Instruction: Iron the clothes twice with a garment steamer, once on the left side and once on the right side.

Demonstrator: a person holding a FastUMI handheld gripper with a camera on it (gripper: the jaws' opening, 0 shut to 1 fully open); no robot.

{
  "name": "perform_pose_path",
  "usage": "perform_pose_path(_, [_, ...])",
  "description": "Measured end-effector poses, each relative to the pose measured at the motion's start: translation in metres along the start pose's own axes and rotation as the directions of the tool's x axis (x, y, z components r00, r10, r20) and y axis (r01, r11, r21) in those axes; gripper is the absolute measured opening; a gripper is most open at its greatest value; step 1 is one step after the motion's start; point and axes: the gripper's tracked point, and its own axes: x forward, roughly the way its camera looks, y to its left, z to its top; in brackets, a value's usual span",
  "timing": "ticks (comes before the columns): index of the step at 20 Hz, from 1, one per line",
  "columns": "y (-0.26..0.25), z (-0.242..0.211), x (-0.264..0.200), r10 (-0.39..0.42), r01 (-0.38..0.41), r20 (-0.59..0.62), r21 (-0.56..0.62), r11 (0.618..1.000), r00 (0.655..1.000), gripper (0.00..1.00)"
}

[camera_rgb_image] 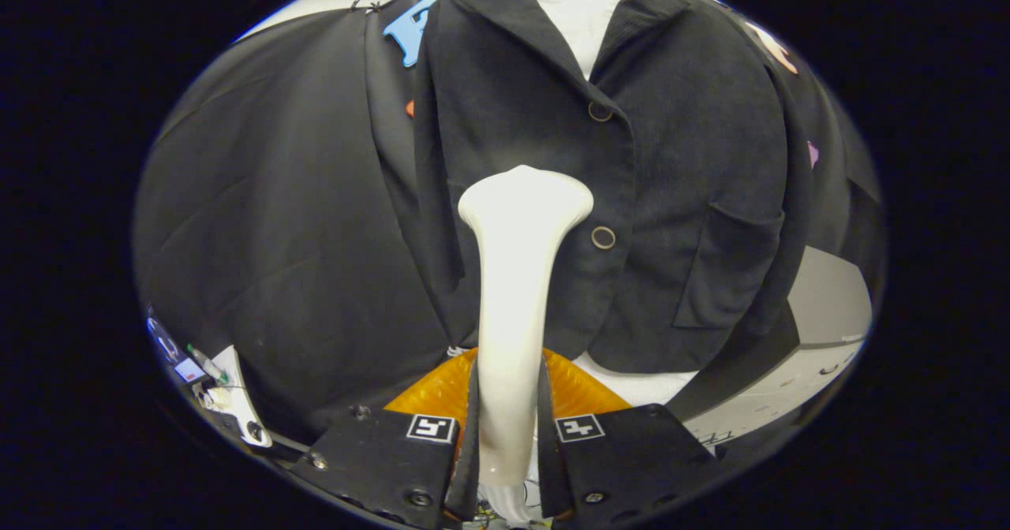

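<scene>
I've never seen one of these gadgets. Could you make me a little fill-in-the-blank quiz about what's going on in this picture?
1. The gripper is shut on the handle of a white garment ____.
2. The steamer head is up against a dark ____ hanging on a hanger.
3. The steamer head sits just beside the jacket's lower ____.
4. Under the jacket shows a ____ shirt.

Missing words: steamer; jacket; button; white

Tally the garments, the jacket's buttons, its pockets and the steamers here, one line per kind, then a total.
Dark corduroy jacket on a hanger: 1
White shirt under the jacket: 1
Round metal-rimmed buttons, upper and lower: 2
Patch pocket on the jacket front: 1
White plastic garment steamer, clamped in the gripper with its head against the jacket: 1
Total: 6
</scene>
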Motion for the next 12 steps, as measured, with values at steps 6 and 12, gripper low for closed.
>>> perform_pose_path(6, [-0.002,-0.02,0.008,0.003,-0.003,-0.032,0.001,1.0,0.999,0.33])
perform_pose_path(12, [-0.004,-0.043,0.014,0.008,-0.007,-0.069,0.008,1.0,0.998,0.33])
